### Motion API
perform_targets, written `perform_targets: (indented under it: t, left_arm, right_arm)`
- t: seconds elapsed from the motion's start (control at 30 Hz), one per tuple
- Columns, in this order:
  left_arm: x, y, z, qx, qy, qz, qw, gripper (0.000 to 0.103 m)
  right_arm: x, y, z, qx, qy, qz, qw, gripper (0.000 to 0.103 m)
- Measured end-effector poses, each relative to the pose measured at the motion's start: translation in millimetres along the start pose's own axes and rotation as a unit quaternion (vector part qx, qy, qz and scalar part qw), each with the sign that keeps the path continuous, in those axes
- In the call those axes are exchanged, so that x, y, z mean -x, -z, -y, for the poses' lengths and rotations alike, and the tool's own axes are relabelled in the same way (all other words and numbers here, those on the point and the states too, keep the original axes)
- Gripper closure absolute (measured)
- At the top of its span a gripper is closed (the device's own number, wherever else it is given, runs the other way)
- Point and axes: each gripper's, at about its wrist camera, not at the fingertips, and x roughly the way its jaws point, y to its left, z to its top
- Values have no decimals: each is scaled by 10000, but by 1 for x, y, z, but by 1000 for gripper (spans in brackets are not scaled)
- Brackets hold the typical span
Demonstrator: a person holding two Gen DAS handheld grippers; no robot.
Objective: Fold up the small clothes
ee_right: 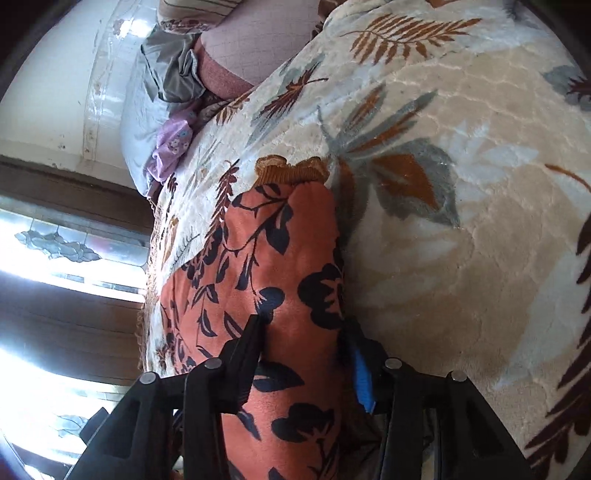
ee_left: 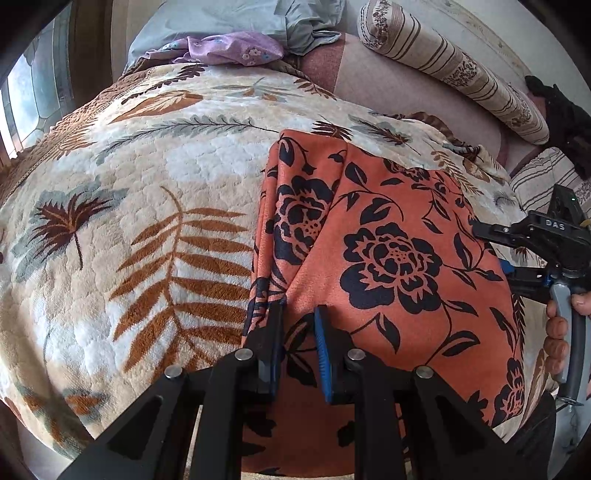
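An orange garment (ee_left: pixel 388 251) with dark navy flowers lies folded lengthwise on a plush leaf-patterned blanket (ee_left: pixel 147 184). My left gripper (ee_left: pixel 299 325) is shut on its near edge, where a ridge of cloth rises between the pads. In the right wrist view the same garment (ee_right: pixel 295 258) runs away from me to a ribbed tan cuff (ee_right: pixel 291 170). My right gripper (ee_right: pixel 304 332) is shut on a thick fold of it that fills the gap between the fingers. The right gripper (ee_left: pixel 495 251) also shows at the garment's right edge in the left wrist view, held by a hand (ee_left: pixel 557 332).
A striped bolster pillow (ee_left: pixel 443 62) lies at the back right. A purple floral cloth (ee_left: pixel 236 48) and a grey-blue cloth (ee_left: pixel 221 18) are heaped at the head of the bed. The blanket (ee_right: pixel 443 221) spreads wide to the right. A bright window (ee_right: pixel 55 240) is on the left.
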Motion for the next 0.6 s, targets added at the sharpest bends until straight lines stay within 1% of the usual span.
perform_targets:
  t: [0.03, 0.07, 0.17, 0.27, 0.3, 0.33, 0.37, 0.4, 0.43, 0.47, 0.53, 0.57, 0.6]
  left_arm:
    - [-1, 0, -2, 21, 41, 3, 10000, 84]
    - [0, 0, -2, 29, 71, 8, 10000, 84]
    - [-1, 0, -3, -1, 114, 5, 9999, 84]
    - [0, -1, -4, 20, 162, -31, 9999, 84]
    - [1, -3, -6, 60, 200, -50, 9998, 84]
    - [4, -4, -7, 127, 247, -66, 9996, 84]
    - [8, -5, -9, 235, 322, -82, 9992, 84]
    - [13, -6, -13, 389, 461, -98, 9981, 84]
    - [20, -5, -17, 549, 580, -101, 9968, 84]
    - [26, -3, -21, 659, 653, -94, 9956, 84]
    - [34, 7, -27, 731, 838, -68, 9938, 84]
    - [30, 14, -29, 714, 809, -218, 9939, 84]
    - [21, 21, -29, 646, 751, -428, 9942, 88]
  right_arm:
    - [9, 4, -7, 143, -11, 82, 9999, 46]
    - [18, 8, -14, 283, -75, 164, 9994, 41]
    - [37, 24, -31, 479, -439, 263, 9975, 41]
    - [37, 46, -45, 658, -763, 147, 9948, 39]
    - [29, 54, -48, 758, -759, 44, 9942, 38]
    - [18, 61, -48, 858, -684, -117, 9939, 35]
    - [5, 68, -42, 928, -569, -338, 9935, 33]
    - [-3, 71, -35, 942, -514, -391, 9935, 32]
    - [-1, 72, -31, 876, -645, -252, 9937, 33]
    - [3, 70, -29, 743, -737, -233, 9942, 33]
    - [6, 65, -30, 671, -721, -255, 9948, 33]
    - [5, 64, -32, 740, -688, -272, 9945, 33]
    - [3, 65, -33, 810, -672, -297, 9940, 33]
